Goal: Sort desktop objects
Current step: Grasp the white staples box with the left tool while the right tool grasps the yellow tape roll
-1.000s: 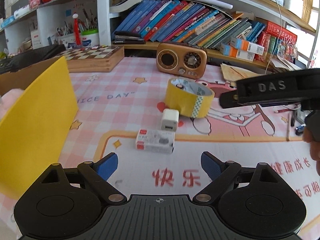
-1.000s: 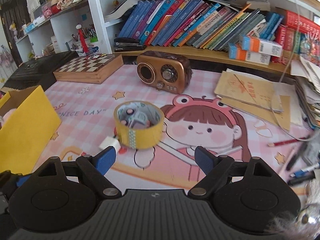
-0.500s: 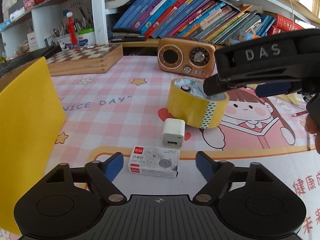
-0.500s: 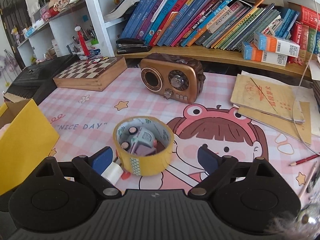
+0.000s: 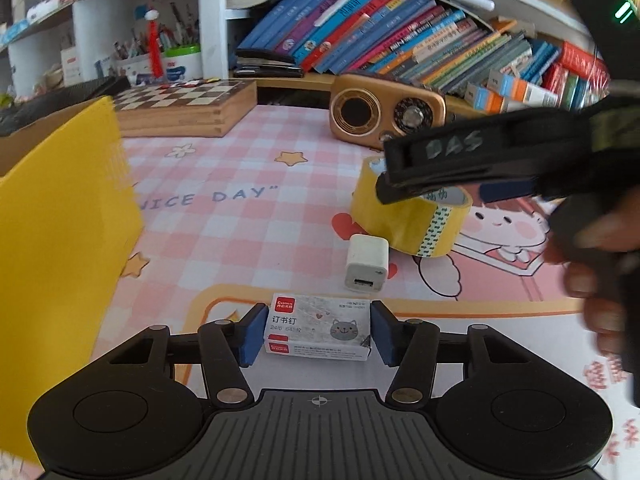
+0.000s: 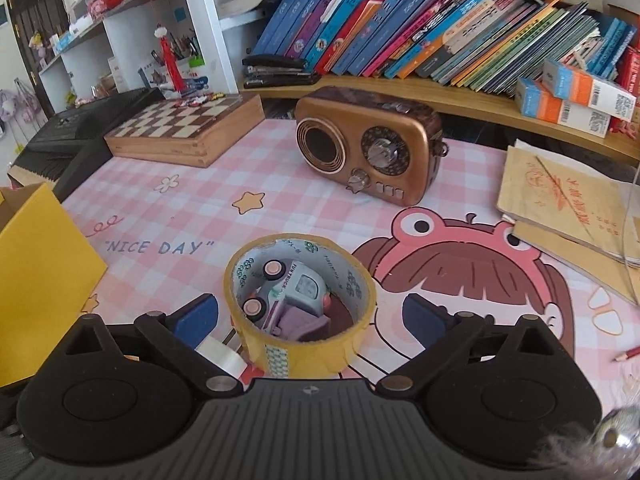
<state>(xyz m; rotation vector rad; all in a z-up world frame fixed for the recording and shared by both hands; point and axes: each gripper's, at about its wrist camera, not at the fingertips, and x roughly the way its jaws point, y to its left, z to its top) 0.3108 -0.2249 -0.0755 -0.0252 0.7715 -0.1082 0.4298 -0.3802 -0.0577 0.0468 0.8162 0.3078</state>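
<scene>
On the table, the left hand-held gripper (image 5: 317,333) clamps one staple box (image 5: 317,333); the right hand-held gripper (image 6: 310,318) gapes wide around one tape roll (image 6: 300,304) holding one toy car (image 6: 287,292); one charger (image 5: 367,264) lies between box and roll.

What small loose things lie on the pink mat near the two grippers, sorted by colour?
Yellow: 1, the tape roll
White: 2, the charger and the staple box
Pale purple: 1, the toy truck inside the tape roll
Total: 4
</scene>
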